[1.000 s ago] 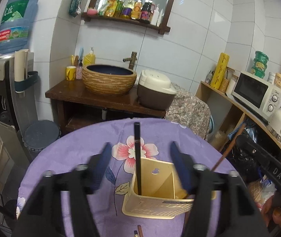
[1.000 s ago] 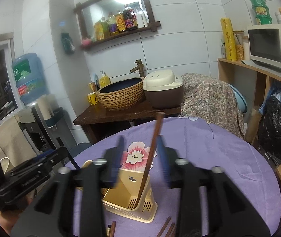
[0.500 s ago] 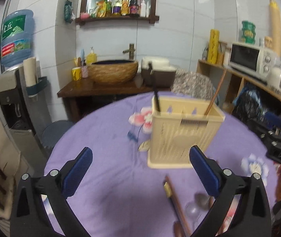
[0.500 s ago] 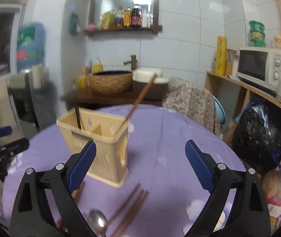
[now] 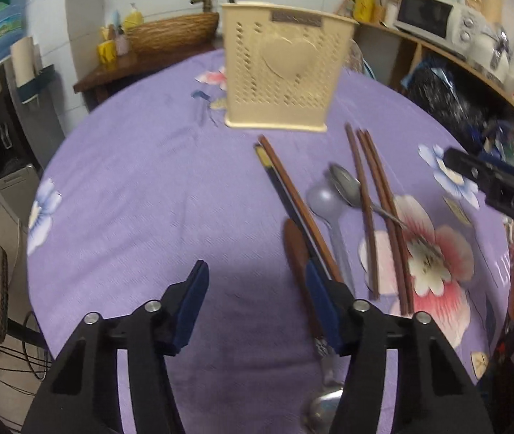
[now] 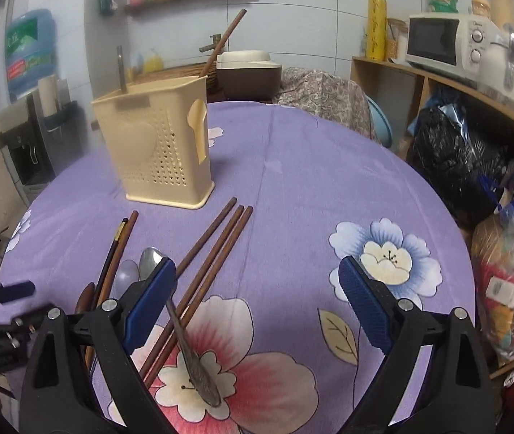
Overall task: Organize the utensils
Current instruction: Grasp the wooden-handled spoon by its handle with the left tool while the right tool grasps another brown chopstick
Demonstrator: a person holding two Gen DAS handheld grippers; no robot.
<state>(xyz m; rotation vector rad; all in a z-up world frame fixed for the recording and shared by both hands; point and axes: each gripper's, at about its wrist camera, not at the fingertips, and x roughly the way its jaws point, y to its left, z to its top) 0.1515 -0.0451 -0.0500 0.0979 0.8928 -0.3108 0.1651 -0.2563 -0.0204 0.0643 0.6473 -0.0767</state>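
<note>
A cream perforated utensil holder point(image 5: 282, 72) point(image 6: 159, 137) stands on the purple floral tablecloth point(image 5: 148, 195) and holds a black chopstick point(image 6: 122, 68) and a brown one point(image 6: 225, 38). Loose brown chopsticks point(image 5: 380, 202) point(image 6: 213, 264), a black and a brown chopstick point(image 5: 289, 195), a metal spoon point(image 5: 347, 184) point(image 6: 184, 336), a grey plastic spoon point(image 5: 329, 209) and a wooden spoon point(image 5: 295, 246) lie in front of it. My left gripper point(image 5: 257, 300) is open and empty, low over the cloth just left of them. My right gripper point(image 6: 257, 300) is open and empty, its left finger over the spoons.
A second metal spoon point(image 5: 324, 408) lies at the near edge below my left gripper. Beyond the round table stand a water dispenser point(image 5: 0, 115), a basin counter point(image 5: 170, 36), a rice cooker point(image 6: 249, 72), a shelf with a microwave point(image 6: 437, 39) and bags point(image 6: 455, 166).
Both grippers have pulled back and dropped low toward the table, away from the holder. They now hover over the loose utensils. Both chopsticks stay in the holder.
</note>
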